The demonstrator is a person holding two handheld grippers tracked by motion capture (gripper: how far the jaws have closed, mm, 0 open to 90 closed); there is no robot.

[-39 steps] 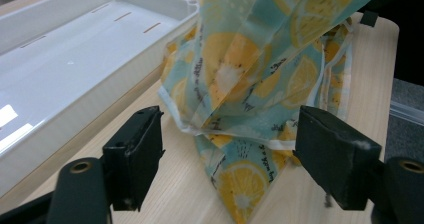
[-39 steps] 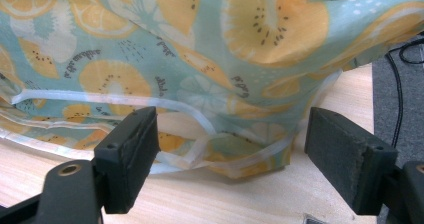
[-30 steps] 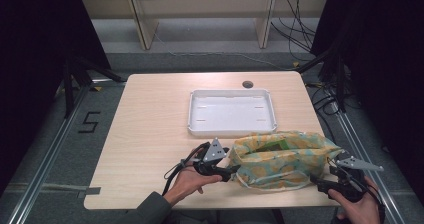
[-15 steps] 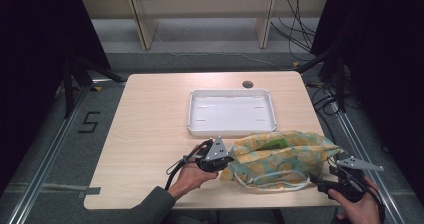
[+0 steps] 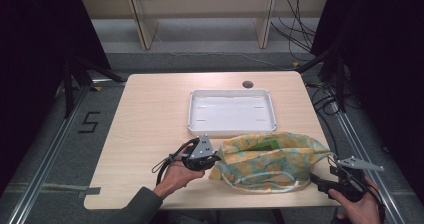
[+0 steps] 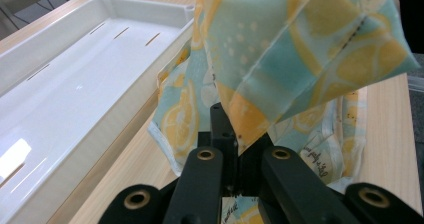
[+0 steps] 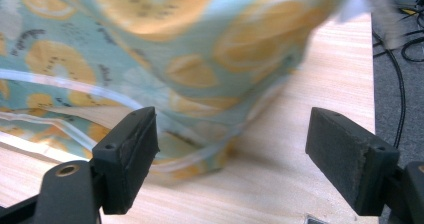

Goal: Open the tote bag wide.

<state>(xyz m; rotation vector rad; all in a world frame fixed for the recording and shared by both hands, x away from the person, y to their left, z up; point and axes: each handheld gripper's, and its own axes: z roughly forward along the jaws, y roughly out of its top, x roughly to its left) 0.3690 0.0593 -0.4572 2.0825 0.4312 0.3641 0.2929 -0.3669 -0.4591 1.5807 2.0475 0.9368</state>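
A fabric bag printed with yellow lemons on pale blue lies on the near right part of the table, with something green showing at its open top. My left gripper is at the bag's left end and shut on a fold of the cloth. In the left gripper view the bag rises out of the closed jaws of the left gripper. My right gripper is at the bag's right end, open. In the right gripper view the bag's corner hangs between the wide-apart pads without touching them.
A white, empty plastic tray lies just beyond the bag, at mid table; its rim is close to the held cloth. The table's near edge runs just under both hands. A round cable hole sits at the far edge.
The left gripper has shut on the bag's left end and drawn slightly left. The bag now lies lower and more stretched out. The right hand has stayed put.
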